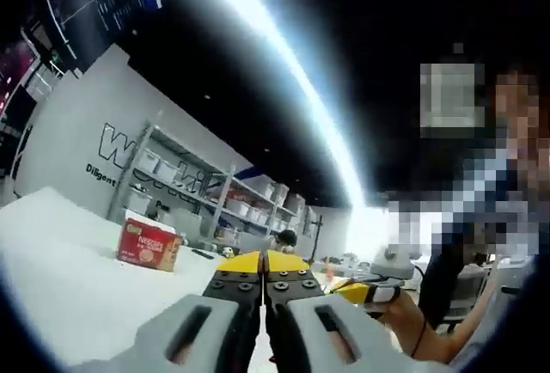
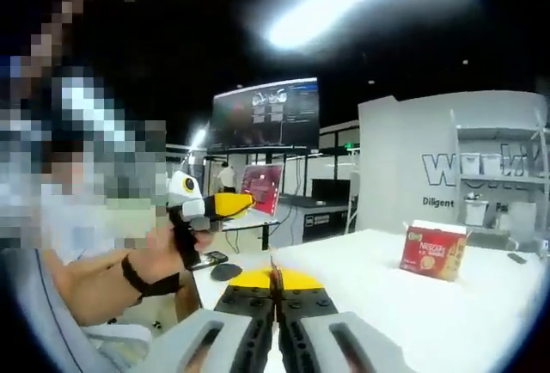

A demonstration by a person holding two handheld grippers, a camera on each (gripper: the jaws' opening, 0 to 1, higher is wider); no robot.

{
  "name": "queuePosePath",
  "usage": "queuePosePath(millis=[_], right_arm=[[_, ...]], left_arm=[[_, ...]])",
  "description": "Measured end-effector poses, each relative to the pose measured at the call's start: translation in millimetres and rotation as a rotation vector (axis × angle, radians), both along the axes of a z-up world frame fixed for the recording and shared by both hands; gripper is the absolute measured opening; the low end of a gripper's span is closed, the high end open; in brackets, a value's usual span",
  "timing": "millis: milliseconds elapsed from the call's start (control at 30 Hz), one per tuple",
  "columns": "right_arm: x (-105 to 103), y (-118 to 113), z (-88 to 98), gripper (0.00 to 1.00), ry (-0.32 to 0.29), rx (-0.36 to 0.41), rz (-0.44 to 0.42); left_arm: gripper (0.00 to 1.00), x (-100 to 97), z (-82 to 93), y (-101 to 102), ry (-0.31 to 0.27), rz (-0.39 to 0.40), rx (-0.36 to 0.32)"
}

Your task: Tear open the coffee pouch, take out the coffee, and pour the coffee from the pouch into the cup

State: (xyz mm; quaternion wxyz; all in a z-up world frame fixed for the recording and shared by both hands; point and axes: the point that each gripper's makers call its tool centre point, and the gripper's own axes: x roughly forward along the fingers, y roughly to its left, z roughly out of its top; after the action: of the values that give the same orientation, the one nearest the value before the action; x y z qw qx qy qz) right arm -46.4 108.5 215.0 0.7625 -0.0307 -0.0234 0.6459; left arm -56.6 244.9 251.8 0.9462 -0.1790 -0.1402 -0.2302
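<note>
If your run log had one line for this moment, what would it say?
left gripper: shut | right gripper: shut | Nescafe box: upright on white table, untouched | cup: unseen

White table [image 1: 60, 261], bare across most of top. Grey wall [image 1: 86, 141] behind, dark lettering partly hidden. Metal shelving [image 1: 215, 192] against wall, loaded with white bins. Long ceiling light strip [image 1: 284, 72] overhead, glaring. Large dark wall screen [image 2: 265, 113] showing small figures, mounted high. Red-pink display panel [image 2: 262, 186] below screen, beside standing person [image 2: 227, 177] in distance. Dark desk [image 2: 318, 205] with monitors near grey wall. Dark round object [image 2: 227, 271] on table edge; identity unclear.
</note>
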Motion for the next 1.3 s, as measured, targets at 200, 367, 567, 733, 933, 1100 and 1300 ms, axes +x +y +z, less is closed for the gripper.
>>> queuePosePath(millis=[200, 367, 567, 733, 933, 1100, 1300], right_arm=[[0.0, 1.9, -4.1, 0.00, -0.004, -0.004, -0.002], [0.1, 3.6, -11.6, 0.00, -0.013, -0.028, -0.009], [1.5, 4.8, -11.8, 0.00, -0.015, -0.026, -0.006], [-0.8, 5.1, -13.9, 0.00, -0.016, -0.028, 0.004], [1.4, 2.8, -15.7, 0.00, -0.014, -0.030, 0.007], [3.0, 3.7, -19.5, 0.01, -0.010, -0.032, 0.009], [1.0, 7.8, -21.8, 0.01, -0.006, -0.036, 0.016]], left_arm=[[0.01, 1.8, -13.3, 11.8, 0.033, 0.074, 0.055], [0.01, -2.8, -18.9, 21.2, 0.038, 0.121, 0.067], [0.01, -3.0, -32.9, 77.1, 0.111, 0.325, 0.186], [0.01, 4.0, -36.1, 142.4, 0.139, 0.392, 0.134], [0.02, 19.7, -53.4, 197.4, 0.223, 0.553, 0.262], [0.03, 31.4, -75.6, 231.3, 0.262, 0.662, 0.319], [0.22, 40.1, -83.0, 252.7, 0.266, 0.828, 0.498]])
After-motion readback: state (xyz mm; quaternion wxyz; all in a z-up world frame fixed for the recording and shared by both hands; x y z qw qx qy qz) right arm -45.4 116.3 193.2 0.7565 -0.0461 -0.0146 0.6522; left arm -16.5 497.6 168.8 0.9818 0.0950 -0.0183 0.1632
